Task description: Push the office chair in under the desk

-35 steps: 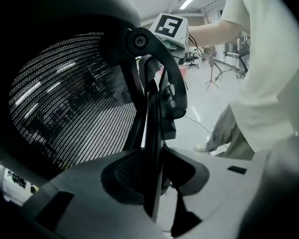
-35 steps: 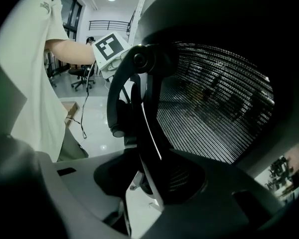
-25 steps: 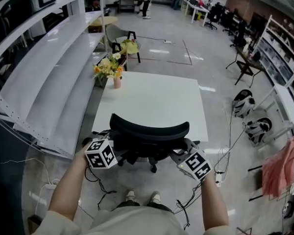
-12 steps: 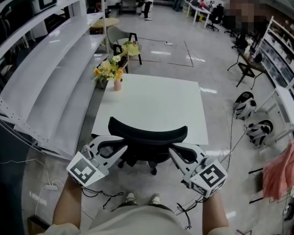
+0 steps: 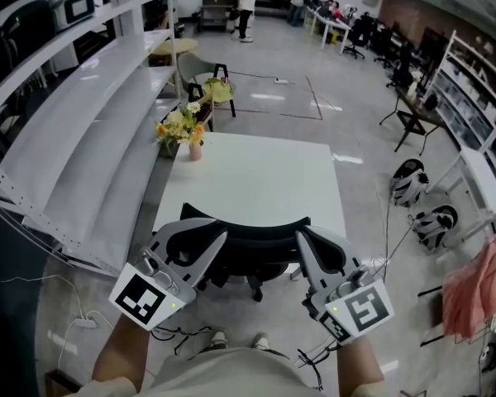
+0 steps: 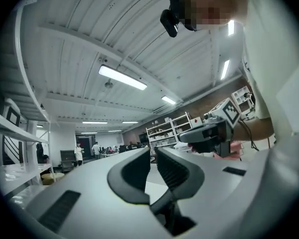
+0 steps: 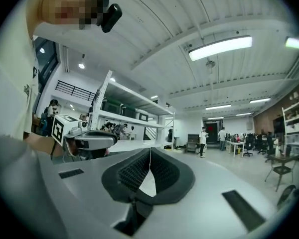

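Both grippers have lifted away from the office chair (image 5: 246,230). A second ago they were low at its backrest, and now they hang level above it, touching nothing. The left gripper (image 5: 221,238) has just been closing. Its ribbed pads (image 6: 173,169) are down to a narrow slit with only air between them. The right gripper (image 5: 302,238) is clenched empty, its pads (image 7: 133,170) meeting along their edge.

The chair stands at the near edge of the counter (image 5: 256,176). Its curved back is right against that edge, and its star base shows just below. The push looks finished, and this is the let-go.

The backrest is a matte black arc, probably padded. The counter is a smooth, flat white square with a faint sheen. At its far left corner sits a small vase of yellow and white flowers (image 5: 182,124). The grippers are pale grey hard shells, and each carries a marker cube (image 5: 140,298).
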A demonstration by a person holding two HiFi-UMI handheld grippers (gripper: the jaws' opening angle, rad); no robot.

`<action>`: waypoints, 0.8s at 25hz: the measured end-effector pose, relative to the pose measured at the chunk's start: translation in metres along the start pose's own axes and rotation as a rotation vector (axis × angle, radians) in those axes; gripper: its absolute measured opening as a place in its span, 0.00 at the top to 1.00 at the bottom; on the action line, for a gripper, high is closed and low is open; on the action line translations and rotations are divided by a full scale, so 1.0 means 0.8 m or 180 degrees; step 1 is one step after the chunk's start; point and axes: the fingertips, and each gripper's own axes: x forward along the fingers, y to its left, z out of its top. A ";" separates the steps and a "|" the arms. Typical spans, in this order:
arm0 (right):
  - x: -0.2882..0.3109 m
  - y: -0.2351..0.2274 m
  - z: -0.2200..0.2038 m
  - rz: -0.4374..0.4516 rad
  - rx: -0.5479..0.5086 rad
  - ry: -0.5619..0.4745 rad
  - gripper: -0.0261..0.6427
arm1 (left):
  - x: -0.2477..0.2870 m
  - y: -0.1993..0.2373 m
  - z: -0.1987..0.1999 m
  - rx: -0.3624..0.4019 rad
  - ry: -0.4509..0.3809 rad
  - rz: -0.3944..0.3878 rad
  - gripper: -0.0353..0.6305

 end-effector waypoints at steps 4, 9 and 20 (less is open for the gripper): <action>-0.006 0.006 0.036 -0.0221 -0.0209 -0.0257 0.95 | 0.007 0.011 0.018 0.0050 -0.0097 0.0343 0.89; -0.016 0.017 0.071 -0.0378 -0.0468 -0.0408 0.95 | 0.006 0.017 0.054 0.0107 -0.0272 0.0642 0.91; -0.035 0.033 0.063 -0.0378 -0.0330 -0.0542 0.95 | -0.016 0.005 0.036 0.0204 -0.0111 0.0881 0.93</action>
